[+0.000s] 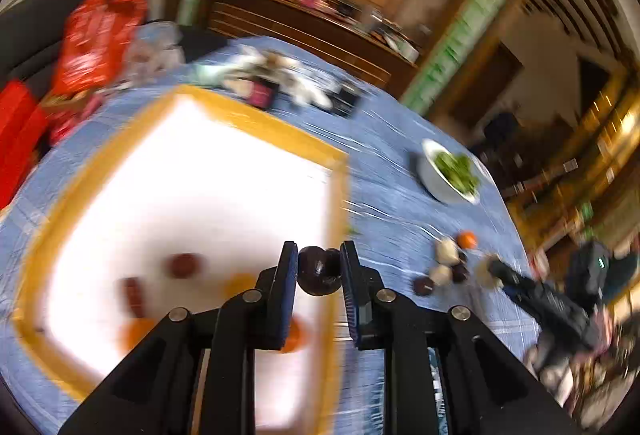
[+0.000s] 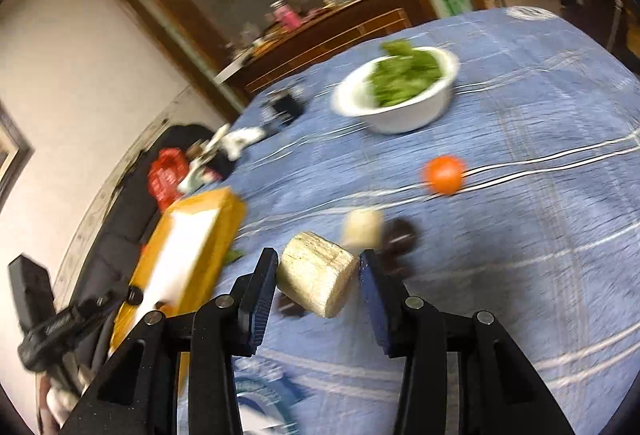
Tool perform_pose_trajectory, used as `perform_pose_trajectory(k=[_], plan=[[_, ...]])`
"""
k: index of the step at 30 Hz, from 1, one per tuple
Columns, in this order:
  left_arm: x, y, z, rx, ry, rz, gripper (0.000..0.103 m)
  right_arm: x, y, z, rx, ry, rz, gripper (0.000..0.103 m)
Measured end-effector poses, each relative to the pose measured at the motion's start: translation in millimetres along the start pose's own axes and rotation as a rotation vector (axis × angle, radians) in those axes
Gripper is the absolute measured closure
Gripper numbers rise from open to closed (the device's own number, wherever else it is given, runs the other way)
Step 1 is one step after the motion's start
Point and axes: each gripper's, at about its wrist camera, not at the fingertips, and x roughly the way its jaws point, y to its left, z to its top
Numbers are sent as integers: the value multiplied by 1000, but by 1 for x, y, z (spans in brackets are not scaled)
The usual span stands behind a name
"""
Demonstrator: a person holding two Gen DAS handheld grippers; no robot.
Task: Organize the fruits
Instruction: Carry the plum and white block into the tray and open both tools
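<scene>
My left gripper (image 1: 319,267) is shut on a dark purple round fruit (image 1: 319,271) and holds it over the near right part of a white tray with a yellow rim (image 1: 280,127). Dark and orange fruits (image 1: 184,265) lie blurred in the tray. My right gripper (image 2: 318,275) is shut on a pale cut cylinder of fruit (image 2: 316,273) above the blue tablecloth (image 2: 520,235). On the cloth lie an orange fruit (image 2: 444,174), another pale piece (image 2: 362,228) and a dark fruit (image 2: 400,235). The tray shows at the left in the right wrist view (image 2: 192,243).
A white bowl of green leaves (image 2: 400,91) stands farther back on the table. Clutter of small items (image 1: 276,79) lies at the far edge, red bags (image 1: 96,39) beyond on the left. The other gripper shows at the right in the left wrist view (image 1: 532,291).
</scene>
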Motion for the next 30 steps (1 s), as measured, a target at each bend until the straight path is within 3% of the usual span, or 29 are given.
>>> perform_pose_trajectory(k=[4, 8, 16, 17, 20, 30], plan=[[-21, 50, -2, -94, -42, 52, 82, 15, 64, -16, -101, 57, 44, 56], [-25, 87, -6, -160, -33, 85, 82, 46, 131, -39, -207, 144, 90, 56], [-24, 113, -13, -188, -18, 94, 81, 100, 197, -89, -321, 280, 113, 56], [-25, 114, -14, -192, -17, 91, 77, 105, 201, -94, -330, 292, 107, 56], [-32, 118, -17, -219, -24, 80, 50, 112, 208, -102, -348, 308, 92, 56], [-63, 115, -16, -235, -90, 59, 35, 102, 222, -109, -389, 284, 77, 54]])
